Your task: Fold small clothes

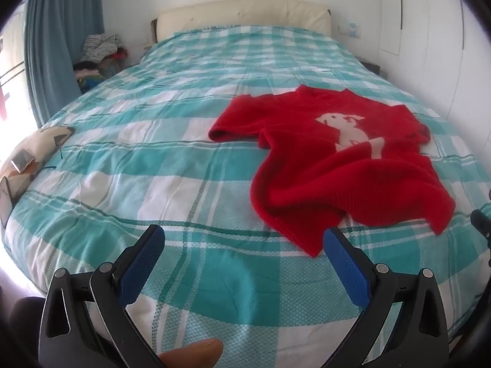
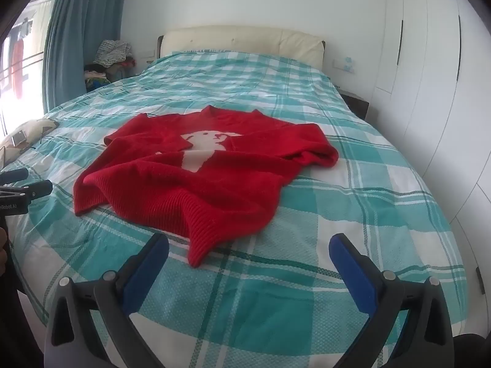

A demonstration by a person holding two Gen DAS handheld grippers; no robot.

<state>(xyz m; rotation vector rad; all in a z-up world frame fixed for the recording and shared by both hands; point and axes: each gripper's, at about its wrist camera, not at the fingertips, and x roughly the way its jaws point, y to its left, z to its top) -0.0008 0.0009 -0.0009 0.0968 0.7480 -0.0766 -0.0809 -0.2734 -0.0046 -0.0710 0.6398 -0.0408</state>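
A small red knit sweater (image 1: 334, 165) with a white animal figure on its chest lies rumpled on the bed, hem toward me and neck toward the headboard. In the right wrist view the sweater (image 2: 196, 178) sits straight ahead, its ribbed hem bunched into a fold. My left gripper (image 1: 244, 239) hovers open above the checked cover, just left of the hem's near corner. My right gripper (image 2: 248, 247) is open too, a little short of the hem, nothing between its blue pads. The left gripper's fingers (image 2: 27, 188) show at the left edge of the right wrist view.
The bed (image 1: 153, 153) has a teal and white checked cover and a cream headboard (image 1: 245, 15). A patterned cushion (image 1: 27, 159) lies at its left edge. A pile of clothes (image 1: 98, 55) stands by the blue curtain (image 1: 61, 30). White wardrobe doors (image 2: 429, 76) line the right side.
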